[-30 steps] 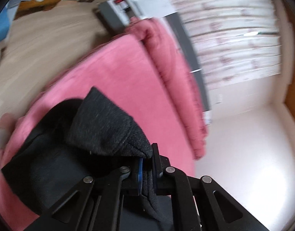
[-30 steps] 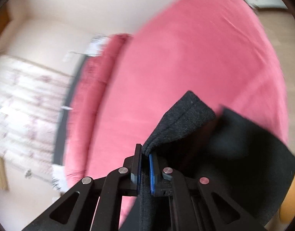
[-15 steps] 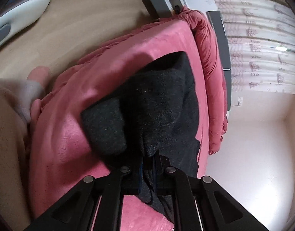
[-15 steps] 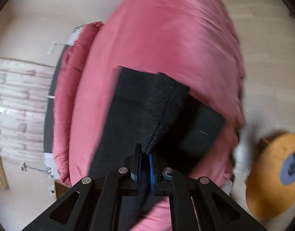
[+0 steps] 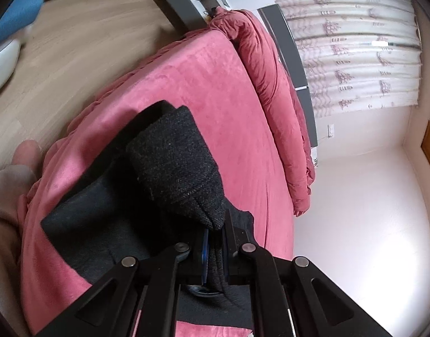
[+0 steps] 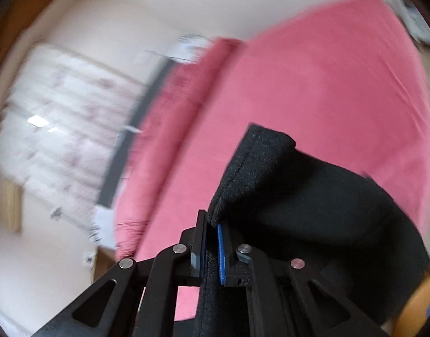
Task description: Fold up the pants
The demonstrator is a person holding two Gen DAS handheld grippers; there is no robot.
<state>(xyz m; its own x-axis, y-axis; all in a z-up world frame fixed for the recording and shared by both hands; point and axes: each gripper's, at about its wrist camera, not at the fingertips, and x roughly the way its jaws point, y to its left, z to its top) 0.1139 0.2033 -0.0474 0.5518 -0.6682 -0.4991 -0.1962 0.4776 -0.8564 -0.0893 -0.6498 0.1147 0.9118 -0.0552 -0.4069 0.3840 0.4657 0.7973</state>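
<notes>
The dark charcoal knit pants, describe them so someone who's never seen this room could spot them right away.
Find the big bed under a pink velvety cover beside the patterned white curtain. On its near part lie the dark charcoal knit pants, pinched by the left gripper and right gripper. They are the only dark thing on the pink.

My bed (image 5: 220, 104), under a pink cover, carries the dark pants (image 5: 102, 224); a bunched pink quilt (image 5: 274, 90) lies along its far edge.

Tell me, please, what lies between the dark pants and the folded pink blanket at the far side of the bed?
Only bare pink bedcover separates the pants from the folded blanket; the left wrist view shows this.
</notes>
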